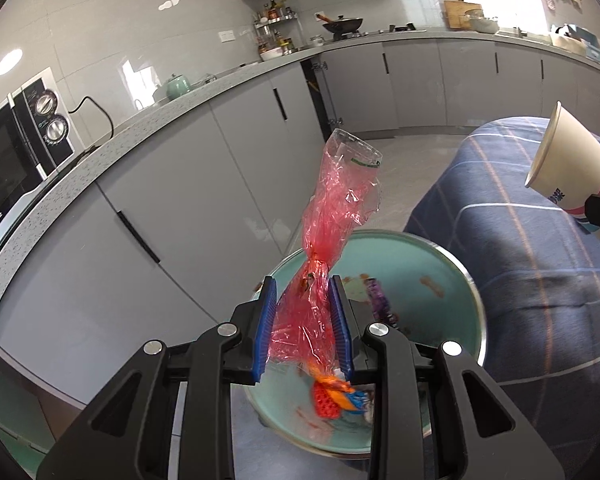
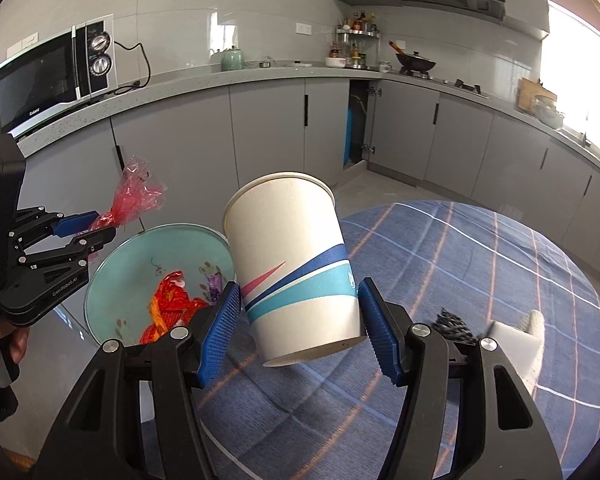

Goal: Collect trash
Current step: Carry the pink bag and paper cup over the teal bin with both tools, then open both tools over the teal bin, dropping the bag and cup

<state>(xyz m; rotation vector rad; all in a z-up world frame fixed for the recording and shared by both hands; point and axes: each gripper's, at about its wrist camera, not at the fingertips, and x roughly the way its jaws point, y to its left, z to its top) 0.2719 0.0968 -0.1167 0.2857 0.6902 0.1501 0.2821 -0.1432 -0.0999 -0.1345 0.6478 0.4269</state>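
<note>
two grippers loaded as i watched: left gripper [image 1: 304,320] pinched a red wrapper [image 1: 332,216], right gripper [image 2: 298,328] clamped a paper cup [image 2: 292,256]; teal bin [image 2: 112,280] at ten o'clock.

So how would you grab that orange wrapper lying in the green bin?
Probably pinch the orange wrapper by its raised crinkled top, coming straight down through the open mouth of the green bin. It lies low inside, so the wall blocks any sideways reach. The left gripper and right gripper are both full now.
</note>
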